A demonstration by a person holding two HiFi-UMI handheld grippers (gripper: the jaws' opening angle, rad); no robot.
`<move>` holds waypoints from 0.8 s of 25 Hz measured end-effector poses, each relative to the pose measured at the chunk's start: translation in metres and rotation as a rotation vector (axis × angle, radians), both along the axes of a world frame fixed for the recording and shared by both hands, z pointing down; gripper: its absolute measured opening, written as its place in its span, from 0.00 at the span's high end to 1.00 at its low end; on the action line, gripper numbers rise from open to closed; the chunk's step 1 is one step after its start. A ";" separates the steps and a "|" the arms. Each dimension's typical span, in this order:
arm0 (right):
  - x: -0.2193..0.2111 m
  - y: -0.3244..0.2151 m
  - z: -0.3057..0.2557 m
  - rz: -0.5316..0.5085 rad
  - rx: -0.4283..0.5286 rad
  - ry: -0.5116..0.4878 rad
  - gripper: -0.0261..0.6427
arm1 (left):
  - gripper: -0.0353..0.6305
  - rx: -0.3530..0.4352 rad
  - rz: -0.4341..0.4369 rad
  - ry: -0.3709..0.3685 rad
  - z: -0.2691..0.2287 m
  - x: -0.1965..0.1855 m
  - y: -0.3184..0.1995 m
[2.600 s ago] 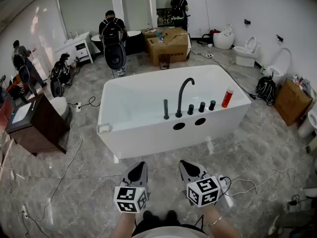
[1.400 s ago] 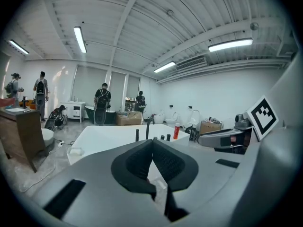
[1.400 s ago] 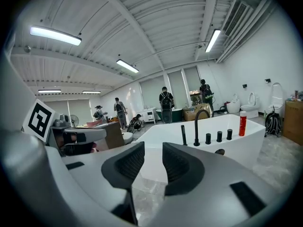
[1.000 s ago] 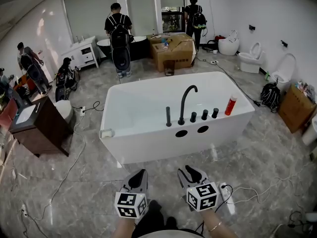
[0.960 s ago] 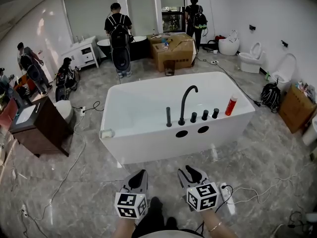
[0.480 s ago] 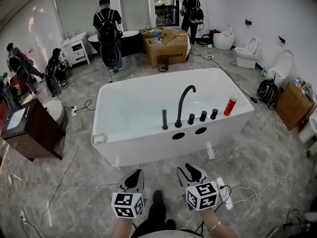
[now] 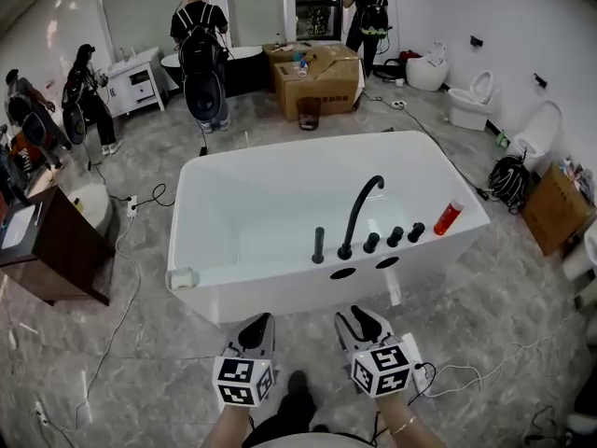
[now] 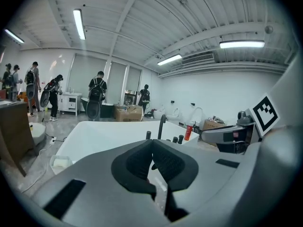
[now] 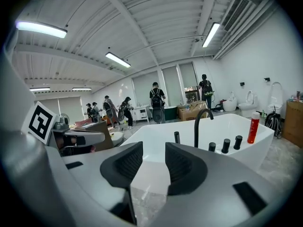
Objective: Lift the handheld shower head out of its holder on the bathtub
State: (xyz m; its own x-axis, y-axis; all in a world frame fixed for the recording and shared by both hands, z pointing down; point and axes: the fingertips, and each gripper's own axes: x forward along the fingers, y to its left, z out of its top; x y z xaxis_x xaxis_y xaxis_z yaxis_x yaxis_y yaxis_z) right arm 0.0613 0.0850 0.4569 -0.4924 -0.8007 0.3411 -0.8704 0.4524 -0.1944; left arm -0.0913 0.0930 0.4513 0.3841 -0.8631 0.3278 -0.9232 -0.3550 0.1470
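Note:
The black handheld shower head stands upright in its holder on the near rim of the white bathtub. It is left of the curved black faucet and three black knobs. Both grippers hover over the floor just short of the tub, apart from the shower head. My left gripper has its pads touching with nothing between them. My right gripper is open and empty. The shower head shows ahead in the left gripper view. In the right gripper view the shower head rises beyond the jaws.
A red bottle stands on the tub rim at the right. A small white block sits on the tub's left corner. A dark cabinet is at the left, cables cross the floor, and people and cardboard boxes are behind.
Both grippers and the head view have moved closer to the bathtub, which now looms larger and nearer. The left jaws stay together and the right jaws stay apart.

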 end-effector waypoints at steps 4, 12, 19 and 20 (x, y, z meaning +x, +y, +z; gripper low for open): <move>-0.015 -0.052 0.009 0.023 -0.014 0.015 0.74 | 0.92 -0.009 0.015 0.007 0.007 -0.019 -0.053; -0.041 -0.121 0.010 0.067 -0.008 0.032 0.74 | 0.92 -0.018 0.040 0.019 0.011 -0.049 -0.124; -0.056 -0.148 0.019 0.070 -0.027 0.036 0.74 | 0.92 -0.020 0.049 0.025 0.015 -0.062 -0.155; -0.058 -0.152 0.021 0.069 -0.029 0.038 0.74 | 0.92 -0.022 0.050 0.025 0.015 -0.063 -0.159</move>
